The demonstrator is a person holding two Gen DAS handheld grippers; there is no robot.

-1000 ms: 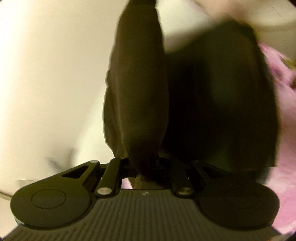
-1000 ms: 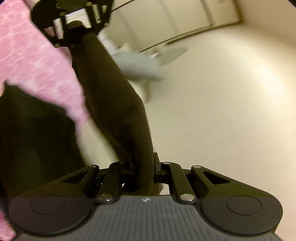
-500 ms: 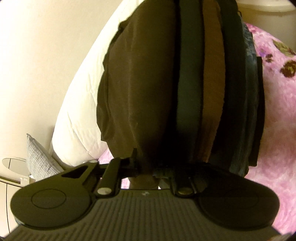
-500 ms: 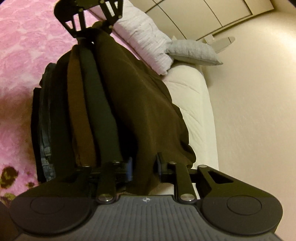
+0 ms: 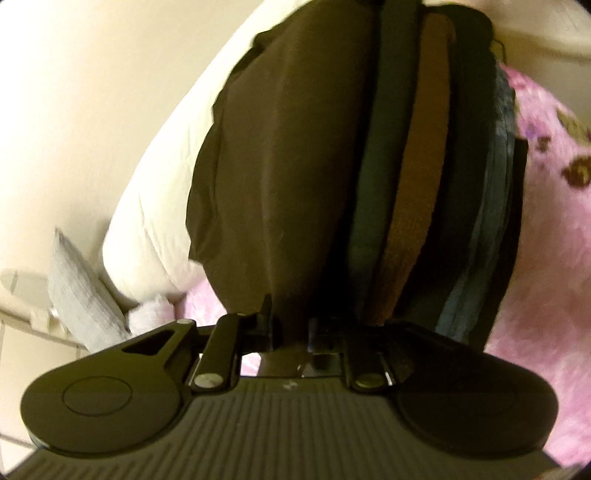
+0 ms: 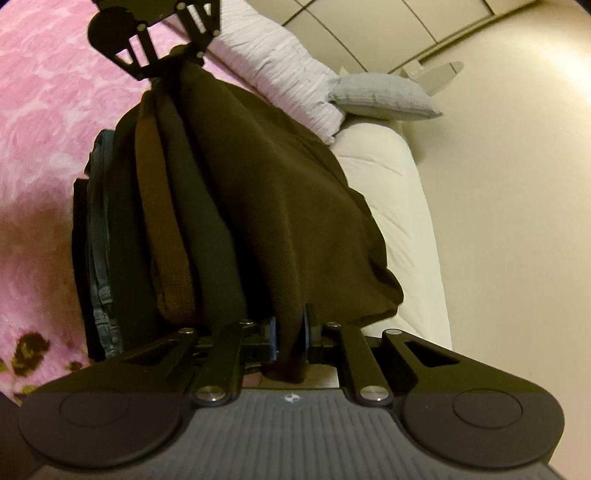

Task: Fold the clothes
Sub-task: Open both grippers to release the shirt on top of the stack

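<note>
You look across a bed with a pink floral blanket (image 6: 44,122), its flowers turning brown near the lower edge. A cream duvet (image 6: 402,206) lies folded along the far side. 2 pillows rest at the head: a white crinkled pillow (image 6: 280,70) and a grey pillow (image 6: 380,98) just beside it. Behind them you see a plain cream wall (image 6: 517,184) under warm light and panelled cupboard doors (image 6: 369,26).
</note>
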